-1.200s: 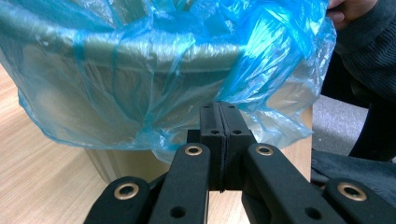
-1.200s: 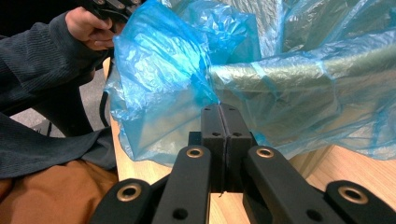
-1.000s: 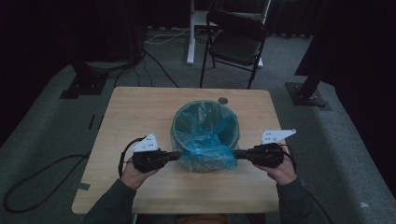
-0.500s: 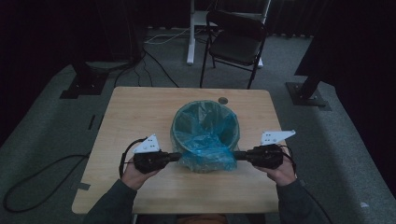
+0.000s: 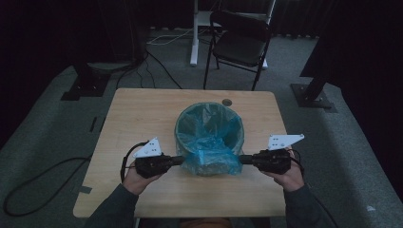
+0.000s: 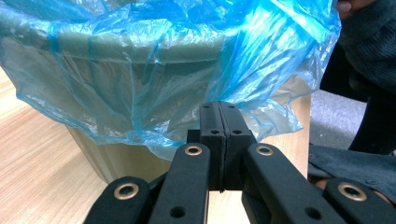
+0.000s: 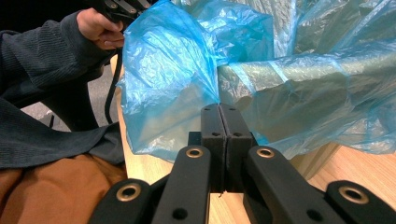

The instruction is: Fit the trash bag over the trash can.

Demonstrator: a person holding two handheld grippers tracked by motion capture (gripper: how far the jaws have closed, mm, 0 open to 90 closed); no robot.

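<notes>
A round bin (image 5: 209, 124) lined with a blue plastic bag (image 5: 209, 164) stands mid-table. The bag's loose edge hangs over the bin's near side. My left gripper (image 5: 182, 160) pinches that edge from the left, and in the left gripper view the gripper (image 6: 219, 105) has its pads pressed together on the blue film (image 6: 140, 60). My right gripper (image 5: 240, 159) holds the edge from the right. Its jaws have just eased open a trace, but in the right gripper view the gripper (image 7: 219, 106) still has the bag (image 7: 173, 70) caught between its pads.
The wooden table (image 5: 142, 114) has bare surface to the left, right and behind the bin. A small round dark spot (image 5: 227, 102) lies near the far edge. A black folding chair (image 5: 240, 45) and stand bases sit on the floor beyond.
</notes>
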